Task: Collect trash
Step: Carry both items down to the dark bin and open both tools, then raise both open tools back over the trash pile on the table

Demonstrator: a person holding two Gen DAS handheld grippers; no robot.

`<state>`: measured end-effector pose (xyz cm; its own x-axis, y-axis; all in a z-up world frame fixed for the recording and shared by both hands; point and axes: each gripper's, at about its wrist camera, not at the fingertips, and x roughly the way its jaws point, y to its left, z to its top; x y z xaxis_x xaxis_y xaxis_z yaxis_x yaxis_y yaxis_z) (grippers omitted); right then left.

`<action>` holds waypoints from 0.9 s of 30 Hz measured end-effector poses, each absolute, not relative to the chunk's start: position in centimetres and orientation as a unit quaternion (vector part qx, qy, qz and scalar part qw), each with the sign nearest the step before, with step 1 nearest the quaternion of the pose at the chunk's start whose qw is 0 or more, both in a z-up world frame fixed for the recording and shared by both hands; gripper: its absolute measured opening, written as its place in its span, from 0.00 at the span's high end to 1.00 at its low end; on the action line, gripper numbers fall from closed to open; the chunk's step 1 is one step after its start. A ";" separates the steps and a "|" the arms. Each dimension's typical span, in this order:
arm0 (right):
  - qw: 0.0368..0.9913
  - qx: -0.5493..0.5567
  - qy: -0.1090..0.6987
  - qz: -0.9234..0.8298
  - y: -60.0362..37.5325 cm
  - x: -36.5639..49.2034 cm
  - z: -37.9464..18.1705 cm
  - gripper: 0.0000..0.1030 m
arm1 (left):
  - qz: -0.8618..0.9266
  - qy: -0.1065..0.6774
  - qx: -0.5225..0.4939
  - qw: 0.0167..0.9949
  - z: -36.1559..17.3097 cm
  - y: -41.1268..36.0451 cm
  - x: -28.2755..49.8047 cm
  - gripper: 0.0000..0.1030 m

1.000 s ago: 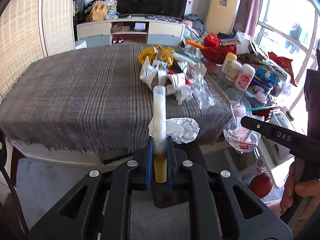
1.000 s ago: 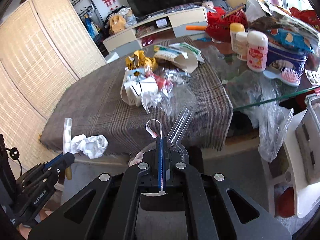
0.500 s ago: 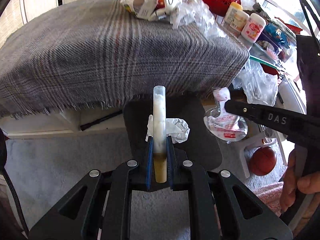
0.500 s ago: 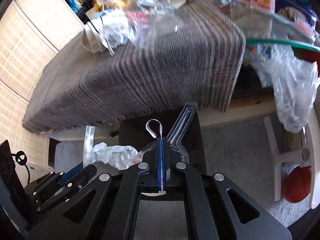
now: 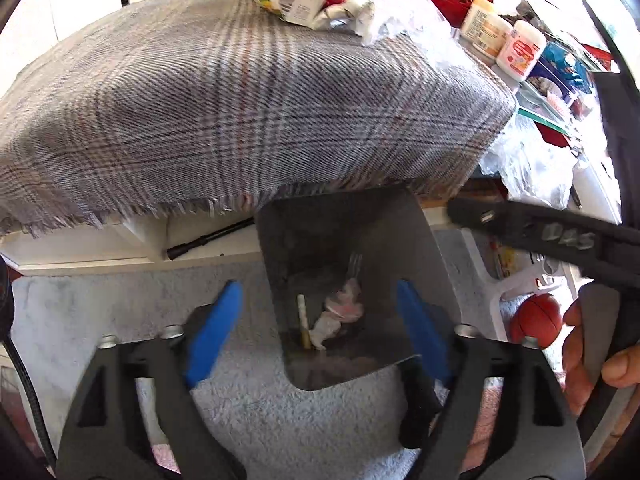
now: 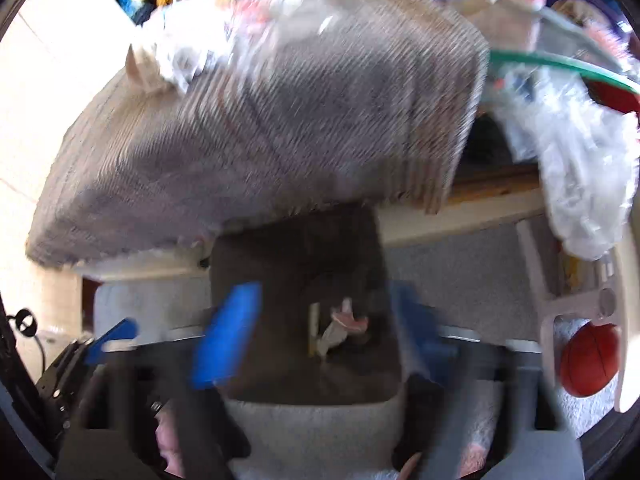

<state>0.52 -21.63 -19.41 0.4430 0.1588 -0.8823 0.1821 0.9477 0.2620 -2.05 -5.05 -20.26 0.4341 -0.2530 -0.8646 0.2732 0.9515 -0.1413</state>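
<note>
A dark bin (image 5: 434, 252) stands on the carpet in front of the cloth-covered table. At its bottom lie a white tube (image 5: 303, 320), a crumpled tissue (image 5: 326, 330) and a pink-and-white pouch (image 5: 347, 300). My left gripper (image 5: 320, 330) hangs over the bin, its jaws opening with nothing between the blue pads. In the blurred right wrist view my right gripper (image 6: 322, 332) is also over the bin (image 6: 296, 240), jaws opening and empty, with the pouch (image 6: 348, 320) below. One finger of the right gripper (image 5: 520, 228) crosses the left wrist view.
The grey plaid cloth (image 5: 240, 100) covers the table, with a pile of wrappers (image 5: 312, 0) at its far side. Bottles (image 5: 520, 52) and a clear plastic bag (image 5: 528, 168) are to the right. An orange ball (image 5: 536, 320) lies on the carpet. A person's hand (image 5: 580, 344) holds the right gripper.
Both grippers sank from table height to just over the bin, then opened. The tube with the tissue and the pouch with its clear plastic piece dropped into the bin.
</note>
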 end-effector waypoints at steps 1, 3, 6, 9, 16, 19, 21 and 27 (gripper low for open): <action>0.840 0.153 0.521 -0.015 -21.8 0.4 -19.0 0.13 | -0.151 0.506 0.011 0.849 -20.1 -4.8 -2.1 0.14; 0.842 0.159 0.515 -0.017 -22.2 0.1 -18.5 0.08 | -0.140 0.505 0.012 0.852 -20.0 -4.3 -2.0 0.09; 0.840 0.183 0.510 -0.021 -23.7 -0.1 -18.5 0.06 | -0.124 0.509 0.010 0.852 -19.7 -3.7 -1.7 0.08; 0.838 0.190 0.511 -0.023 -24.4 -0.1 -18.5 0.04 | -0.117 0.510 0.004 0.852 -19.4 -2.9 -1.6 0.08; 0.849 0.200 0.489 -0.005 -24.7 0.6 -15.3 0.04 | -0.098 0.503 0.000 0.859 -17.1 -1.1 -0.9 0.08; 0.859 0.197 0.472 0.006 -24.3 1.1 -13.5 0.04 | -0.091 0.490 0.008 0.867 -15.6 -0.6 -0.6 0.08; 0.865 0.191 0.463 0.012 -24.1 1.6 -12.4 0.04 | -0.089 0.481 0.009 0.872 -14.1 -0.1 -0.1 0.08; 0.881 0.165 0.443 0.023 -22.8 3.5 -9.2 0.04 | -0.075 0.448 0.021 0.890 -9.9 1.2 1.9 0.08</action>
<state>3.51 -22.79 -9.25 0.6069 0.1864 -0.7726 0.1057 0.9446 0.3109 1.91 1.16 -9.87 0.5867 -0.1138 -0.8018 0.1516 0.9880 -0.0293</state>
